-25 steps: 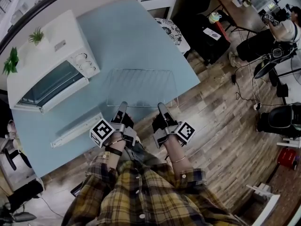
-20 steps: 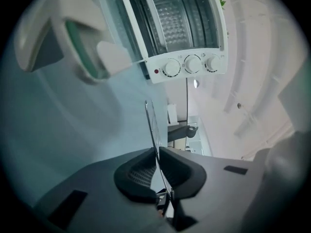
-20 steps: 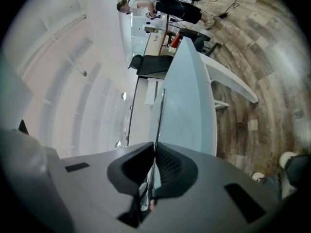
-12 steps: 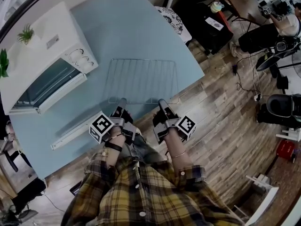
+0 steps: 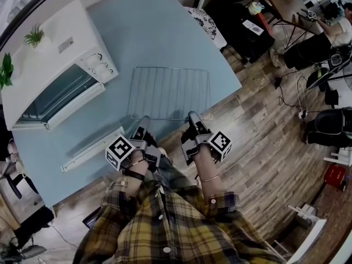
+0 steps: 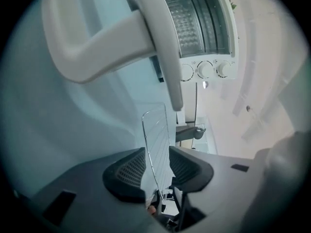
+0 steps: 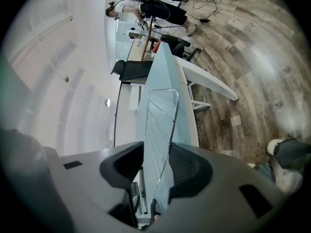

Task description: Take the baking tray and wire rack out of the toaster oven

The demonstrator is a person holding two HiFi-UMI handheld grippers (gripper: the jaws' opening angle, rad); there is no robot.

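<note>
The wire rack [image 5: 169, 92] lies flat on the light blue table [image 5: 137, 32], its near edge at the table's front. My left gripper [image 5: 144, 120] and right gripper [image 5: 192, 116] sit at that near edge, a hand's width apart. In the left gripper view the rack [image 6: 156, 130] stands between the opening jaws of the gripper [image 6: 156, 166] with a gap on each side. In the right gripper view the rack [image 7: 160, 115] also passes loosely between that gripper's [image 7: 156, 166] opening jaws. The white baking tray [image 5: 91, 149] lies on the table to the left. The white toaster oven [image 5: 55, 76] stands at the far left.
Two small green plants [image 5: 34, 36] sit on the oven's top. A white chair [image 5: 204, 23] with a patterned cushion stands at the table's far right side. Wooden floor [image 5: 264, 147] lies right of the table edge, with desks, cables and a person beyond.
Both grippers have sunk with the rack's near edge down onto the table. Their jaws, closed on the rack before, have parted and no longer press on it.
</note>
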